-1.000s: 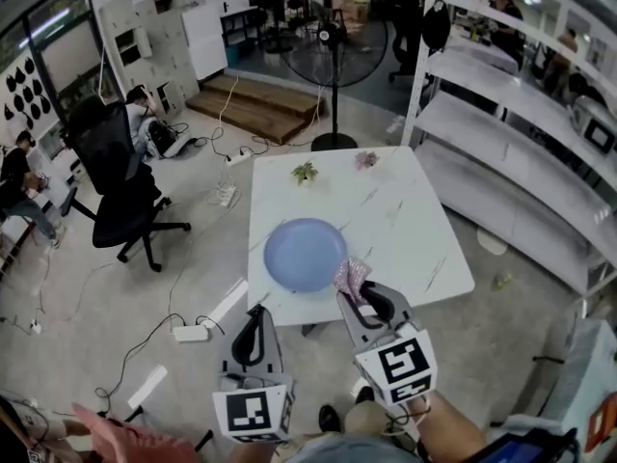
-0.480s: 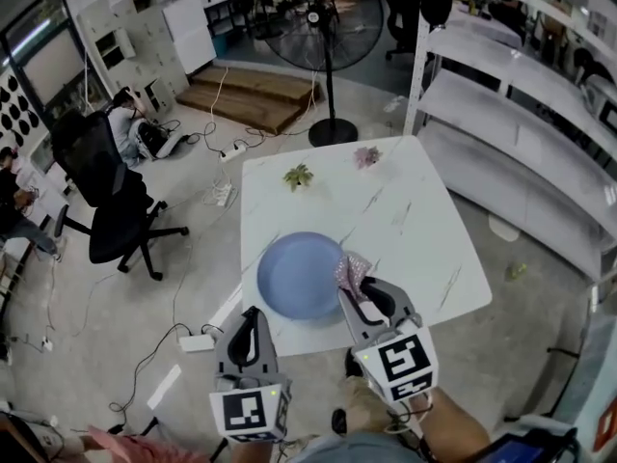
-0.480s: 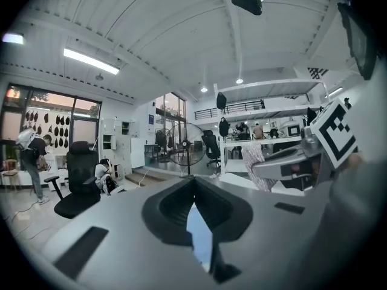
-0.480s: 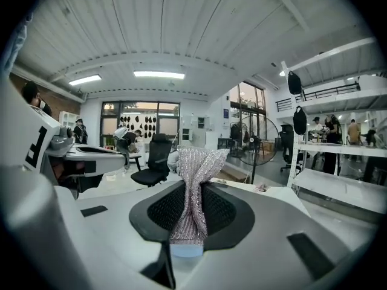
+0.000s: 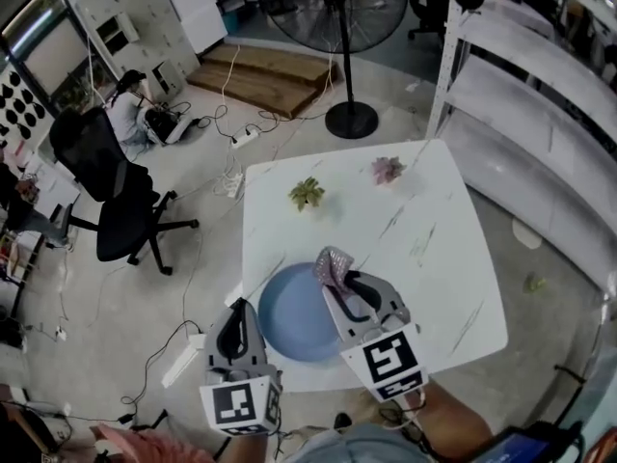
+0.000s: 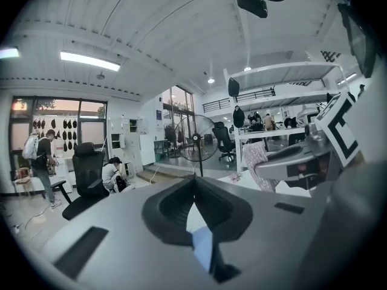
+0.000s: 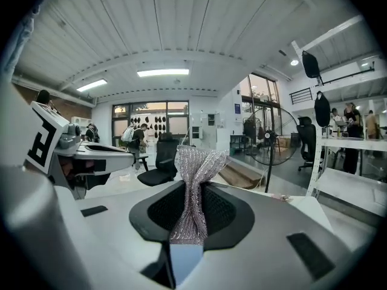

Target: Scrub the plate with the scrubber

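Silvery scrubber (image 5: 333,266) by plate (image 5: 292,318) (blue)

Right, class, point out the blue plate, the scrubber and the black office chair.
blue plate (image 5: 287,314), head view, bare middle of its surface.
scrubber (image 7: 195,180), right gripper view, its pinched middle.
black office chair (image 5: 123,228), head view, the seat.
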`<state>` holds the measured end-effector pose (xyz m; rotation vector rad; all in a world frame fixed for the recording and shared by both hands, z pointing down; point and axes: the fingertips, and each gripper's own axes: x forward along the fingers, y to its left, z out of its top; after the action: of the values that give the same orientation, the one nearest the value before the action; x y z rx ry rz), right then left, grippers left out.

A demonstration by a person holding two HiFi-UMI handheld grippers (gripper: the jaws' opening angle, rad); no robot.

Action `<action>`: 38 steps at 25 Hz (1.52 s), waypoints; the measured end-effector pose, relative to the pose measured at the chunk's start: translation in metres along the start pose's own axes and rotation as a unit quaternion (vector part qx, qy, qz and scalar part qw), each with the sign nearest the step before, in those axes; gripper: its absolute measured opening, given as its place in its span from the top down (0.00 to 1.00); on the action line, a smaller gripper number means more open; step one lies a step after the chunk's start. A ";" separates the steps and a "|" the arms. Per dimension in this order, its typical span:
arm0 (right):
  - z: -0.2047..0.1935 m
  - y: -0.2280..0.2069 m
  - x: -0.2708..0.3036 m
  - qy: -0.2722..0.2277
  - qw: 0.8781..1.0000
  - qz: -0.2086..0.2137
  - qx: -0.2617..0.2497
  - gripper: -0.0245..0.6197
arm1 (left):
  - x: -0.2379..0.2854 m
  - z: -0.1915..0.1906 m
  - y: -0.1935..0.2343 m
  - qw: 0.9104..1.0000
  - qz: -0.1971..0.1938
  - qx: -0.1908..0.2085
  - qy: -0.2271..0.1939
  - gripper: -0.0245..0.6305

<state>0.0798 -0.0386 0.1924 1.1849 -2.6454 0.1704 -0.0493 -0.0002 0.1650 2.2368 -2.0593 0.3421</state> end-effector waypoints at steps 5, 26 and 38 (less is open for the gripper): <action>0.018 -0.008 0.029 -0.013 1.000 0.022 -0.002 0.81 | 0.021 0.017 0.016 1.000 0.023 0.013 -0.014 0.95; -0.108 0.015 0.104 0.172 0.984 0.032 -0.035 0.81 | 0.077 -0.140 0.051 0.992 -0.049 -0.035 0.114 0.95; -0.206 0.019 0.130 0.356 0.922 0.058 -0.138 0.82 | 0.101 -0.256 0.040 0.962 -0.123 -0.088 0.228 0.84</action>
<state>0.0165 -0.0777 0.4254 0.6927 -2.0053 0.1942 -0.1099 -0.0479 0.4324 2.0371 -1.5024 0.5641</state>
